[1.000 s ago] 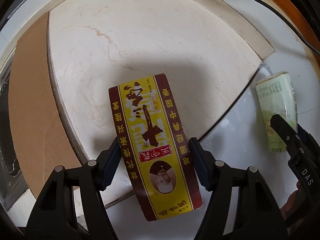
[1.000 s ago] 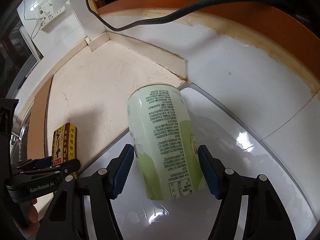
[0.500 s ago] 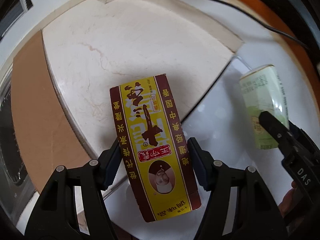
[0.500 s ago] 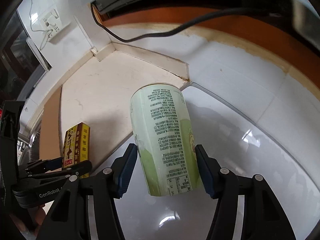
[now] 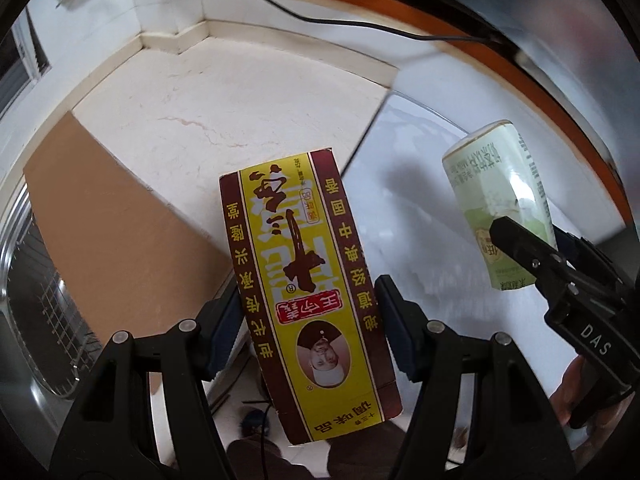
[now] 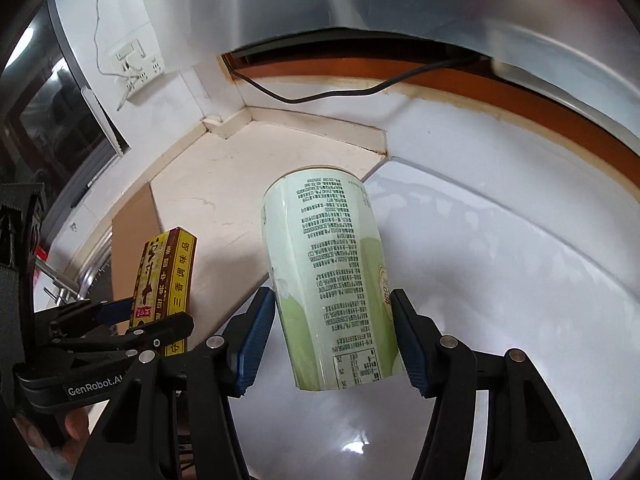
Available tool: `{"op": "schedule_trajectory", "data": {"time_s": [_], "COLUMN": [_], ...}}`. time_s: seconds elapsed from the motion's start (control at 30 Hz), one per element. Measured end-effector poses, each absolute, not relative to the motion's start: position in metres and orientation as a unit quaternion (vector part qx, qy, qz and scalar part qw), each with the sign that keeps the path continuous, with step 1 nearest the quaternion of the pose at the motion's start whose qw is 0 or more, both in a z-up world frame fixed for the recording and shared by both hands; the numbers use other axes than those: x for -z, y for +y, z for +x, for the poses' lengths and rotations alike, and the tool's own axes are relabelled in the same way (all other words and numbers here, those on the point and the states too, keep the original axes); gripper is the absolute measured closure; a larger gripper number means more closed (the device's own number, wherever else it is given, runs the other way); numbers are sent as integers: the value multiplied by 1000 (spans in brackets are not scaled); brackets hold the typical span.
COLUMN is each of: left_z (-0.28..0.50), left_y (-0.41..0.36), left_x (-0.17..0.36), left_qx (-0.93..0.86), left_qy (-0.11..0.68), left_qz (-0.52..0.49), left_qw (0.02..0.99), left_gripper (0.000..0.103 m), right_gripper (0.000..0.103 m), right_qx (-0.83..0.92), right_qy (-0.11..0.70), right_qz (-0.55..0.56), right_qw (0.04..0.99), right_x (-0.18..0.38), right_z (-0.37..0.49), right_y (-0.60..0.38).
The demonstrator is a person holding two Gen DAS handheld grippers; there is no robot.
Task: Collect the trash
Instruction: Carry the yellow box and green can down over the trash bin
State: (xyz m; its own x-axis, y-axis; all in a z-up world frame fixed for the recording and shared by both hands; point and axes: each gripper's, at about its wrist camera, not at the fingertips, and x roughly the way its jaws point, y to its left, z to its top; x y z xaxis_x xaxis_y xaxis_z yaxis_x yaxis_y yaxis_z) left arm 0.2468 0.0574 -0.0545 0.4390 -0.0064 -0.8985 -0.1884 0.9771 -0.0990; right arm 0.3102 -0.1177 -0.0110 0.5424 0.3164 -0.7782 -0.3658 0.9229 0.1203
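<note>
My left gripper (image 5: 306, 330) is shut on a yellow and dark red carton (image 5: 298, 280) printed with Chinese text, held lengthwise above the counter. From the right wrist view the same carton (image 6: 166, 276) and left gripper (image 6: 150, 316) show at the lower left. My right gripper (image 6: 332, 340) is shut on a pale green paper cup (image 6: 330, 280) with small black print, its blue pads pressed on both sides. In the left wrist view that cup (image 5: 498, 204) hangs at the right in the right gripper (image 5: 528, 248). Both things are lifted clear of the surface.
Below lie a cream marble counter (image 5: 248, 96) and a glossy white surface (image 6: 500, 280) with an orange-brown rim. A brown board (image 5: 112, 232) covers the counter's left, beside a metal rack (image 5: 36, 304). A black cable (image 6: 340, 94) and a wall socket (image 6: 138, 62) are behind.
Both grippers have risen and drawn back from the counter with their loads; the counter looks smaller and farther, and more wall, cable and socket now show. The carton has tilted slightly.
</note>
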Motion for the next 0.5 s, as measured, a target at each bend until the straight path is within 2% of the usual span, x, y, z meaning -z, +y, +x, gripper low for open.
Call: {"op": "schedule_trajectory", "data": {"time_s": [0.27, 0.5], "left_z": [151, 77], "left_y": [67, 78], "left_x": [41, 50], "left_qx": [18, 75], "left_qy": [516, 514], "left_qz": [-47, -23], "left_qw": [855, 854], "left_gripper": [42, 42], "right_gripper": [44, 44], "right_qx": [-146, -86], "right_qy": [418, 418], "right_qz": [6, 24], "right_qw": [896, 904], "right_x": [7, 26], "right_z": [193, 78], "right_y": [-102, -82]}}
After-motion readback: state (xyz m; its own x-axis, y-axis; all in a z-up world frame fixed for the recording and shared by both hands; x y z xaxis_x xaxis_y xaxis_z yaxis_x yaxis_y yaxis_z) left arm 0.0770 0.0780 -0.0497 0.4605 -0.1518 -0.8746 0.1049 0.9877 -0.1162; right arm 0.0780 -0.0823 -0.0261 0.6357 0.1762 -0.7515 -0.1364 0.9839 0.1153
